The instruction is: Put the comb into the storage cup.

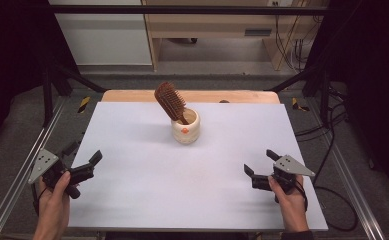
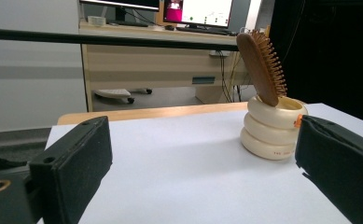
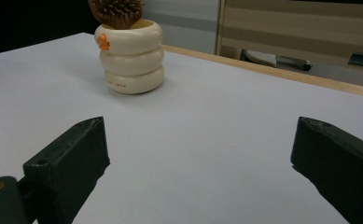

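The left tool [image 1: 88, 161] rests at the near left edge of the desk [image 1: 147, 200], its jaws spread wide and holding nothing; the right tool [image 1: 260, 163] sits at the near right corner in the same way, jaws apart and empty. Both are gripped from below by the person's hands, and both point inward and forward, so each tool's camera has the same target ahead of it.

That target is the cup [image 1: 185, 127], a cream, ribbed holder of three stacked rings with a small orange mark on its side, standing upright toward the far middle of the desk, well apart from either tool. A wooden hairbrush [image 1: 170, 101] stands in it, handle down inside the cup and bristled head up, tilted away to the left in the high view. The lean comes from the brush resting against the cup's rim, which is all that props it.

The wide, symmetrical pose of the tools reads as a ready stance. Since the brush head stands clear above the rim, it is probably the easier part to grasp, with the other tool free to steady the cup.
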`<state>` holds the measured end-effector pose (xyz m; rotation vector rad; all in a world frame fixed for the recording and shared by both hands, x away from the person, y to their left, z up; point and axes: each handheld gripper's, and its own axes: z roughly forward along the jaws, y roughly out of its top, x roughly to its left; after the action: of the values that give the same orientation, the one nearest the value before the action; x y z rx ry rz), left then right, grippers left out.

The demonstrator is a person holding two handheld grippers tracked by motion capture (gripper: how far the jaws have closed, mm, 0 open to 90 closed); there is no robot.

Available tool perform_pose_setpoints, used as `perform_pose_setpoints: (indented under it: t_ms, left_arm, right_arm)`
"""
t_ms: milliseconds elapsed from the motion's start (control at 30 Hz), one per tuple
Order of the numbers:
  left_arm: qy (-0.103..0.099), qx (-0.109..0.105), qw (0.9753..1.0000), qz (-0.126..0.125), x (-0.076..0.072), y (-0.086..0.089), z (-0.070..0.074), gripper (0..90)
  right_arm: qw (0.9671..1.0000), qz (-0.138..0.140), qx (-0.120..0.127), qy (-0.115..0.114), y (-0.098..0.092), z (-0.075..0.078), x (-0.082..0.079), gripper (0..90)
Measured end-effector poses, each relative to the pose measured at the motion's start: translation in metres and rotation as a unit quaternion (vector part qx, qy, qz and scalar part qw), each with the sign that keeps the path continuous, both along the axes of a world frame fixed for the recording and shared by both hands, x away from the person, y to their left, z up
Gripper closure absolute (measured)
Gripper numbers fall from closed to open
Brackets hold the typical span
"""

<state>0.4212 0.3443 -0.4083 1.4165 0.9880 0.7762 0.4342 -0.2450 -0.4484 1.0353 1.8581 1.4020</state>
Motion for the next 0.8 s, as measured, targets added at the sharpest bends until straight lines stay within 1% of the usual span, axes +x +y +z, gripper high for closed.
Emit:
perform_pose_setpoints:
  t_ms: [67, 133, 367, 567, 667, 800]
  left_arm:
    - [0.0, 0.002, 1.0, 0.0, -0.001, 0.0, -0.003, 3.9]
    - [0.001, -0.002, 1.0, 0.0, -0.002, 0.001, -0.006, 3.9]
    - [0.001, -0.004, 1.0, -0.001, -0.006, 0.003, -0.014, 3.9]
    - [0.002, -0.007, 1.0, -0.003, -0.009, 0.004, -0.017, 3.9]
    - [0.002, -0.006, 1.0, -0.005, -0.011, 0.005, -0.017, 3.9]
    - [0.002, -0.01, 0.9999, -0.007, -0.013, 0.005, -0.018, 3.9]
  right_arm:
    - [1.0, 0.0, 0.001, -0.001, 0.0, 0.0, 0.0, 4.4]
    - [1.0, 0.0, 0.002, -0.002, -0.001, 0.0, 0.0, 4.4]
    - [1.0, 0.0, 0.003, -0.003, -0.003, -0.002, -0.002, 4.2]
    - [1.0, -0.001, 0.006, -0.005, -0.004, -0.002, -0.002, 3.9]
    - [1.0, -0.001, 0.004, -0.008, -0.004, -0.002, -0.003, 3.7]
    - [1.0, -0.001, 0.003, -0.008, -0.005, -0.003, -0.003, 3.6]
